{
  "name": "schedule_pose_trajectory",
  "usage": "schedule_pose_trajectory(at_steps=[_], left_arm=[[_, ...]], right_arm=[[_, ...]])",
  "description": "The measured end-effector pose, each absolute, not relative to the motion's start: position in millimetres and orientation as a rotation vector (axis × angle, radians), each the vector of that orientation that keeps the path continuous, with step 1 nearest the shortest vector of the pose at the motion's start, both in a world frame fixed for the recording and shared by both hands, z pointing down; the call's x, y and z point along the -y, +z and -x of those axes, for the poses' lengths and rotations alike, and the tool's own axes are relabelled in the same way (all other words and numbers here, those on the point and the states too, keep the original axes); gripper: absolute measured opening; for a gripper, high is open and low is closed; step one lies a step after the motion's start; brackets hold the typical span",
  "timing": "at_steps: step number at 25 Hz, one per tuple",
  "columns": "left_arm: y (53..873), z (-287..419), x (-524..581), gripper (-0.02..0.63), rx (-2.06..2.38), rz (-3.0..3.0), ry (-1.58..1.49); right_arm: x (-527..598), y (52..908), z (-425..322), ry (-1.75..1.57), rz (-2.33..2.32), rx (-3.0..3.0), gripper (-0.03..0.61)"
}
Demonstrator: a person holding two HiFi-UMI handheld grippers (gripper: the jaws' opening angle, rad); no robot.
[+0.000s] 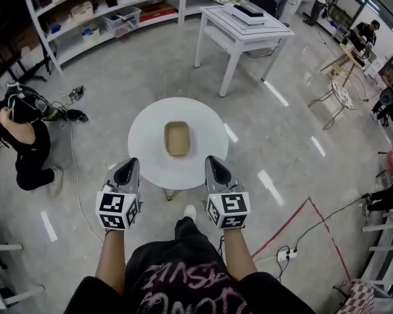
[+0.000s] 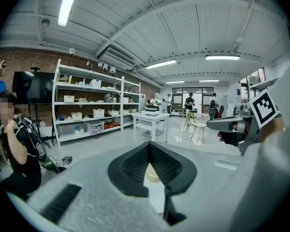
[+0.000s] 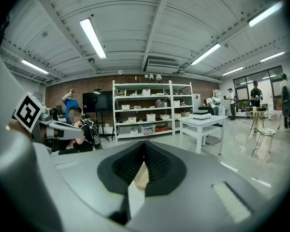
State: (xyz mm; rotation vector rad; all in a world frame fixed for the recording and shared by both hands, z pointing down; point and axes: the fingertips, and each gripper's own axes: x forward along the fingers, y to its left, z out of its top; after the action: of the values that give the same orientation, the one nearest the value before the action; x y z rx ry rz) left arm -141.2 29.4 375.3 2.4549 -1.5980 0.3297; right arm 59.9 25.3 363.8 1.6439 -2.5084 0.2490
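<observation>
Jaws on the left hand-held gripper (image 1: 128,167) and the right hand-held gripper (image 1: 214,163) are both pinched together at the tips, with nothing clamped in either. Meanwhile the tan tray (image 1: 177,138) sits dead centre on the round white tabletop (image 1: 147,120), not touching either one. Left one hovers over the 7 o'clock edge, right one over 5 o'clock, both pointing towards 12.

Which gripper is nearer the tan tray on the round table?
Right, slightly. The right gripper sits near-right of the tan tray, the left gripper farther off at its near left; neither touches it.
</observation>
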Motion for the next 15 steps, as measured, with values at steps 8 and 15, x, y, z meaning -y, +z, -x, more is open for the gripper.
schedule_pose_trajectory(at_steps=[8, 15], left_arm=[[386, 128, 32, -0.005, 1.606, -2.419, 0.385], [386, 107, 81, -0.005, 1.621, -2.394, 0.413]], right_arm=[[43, 378, -75, 0.317, -1.618, 2.52, 0.006], [97, 376, -93, 0.326, -1.577, 2.541, 0.006]])
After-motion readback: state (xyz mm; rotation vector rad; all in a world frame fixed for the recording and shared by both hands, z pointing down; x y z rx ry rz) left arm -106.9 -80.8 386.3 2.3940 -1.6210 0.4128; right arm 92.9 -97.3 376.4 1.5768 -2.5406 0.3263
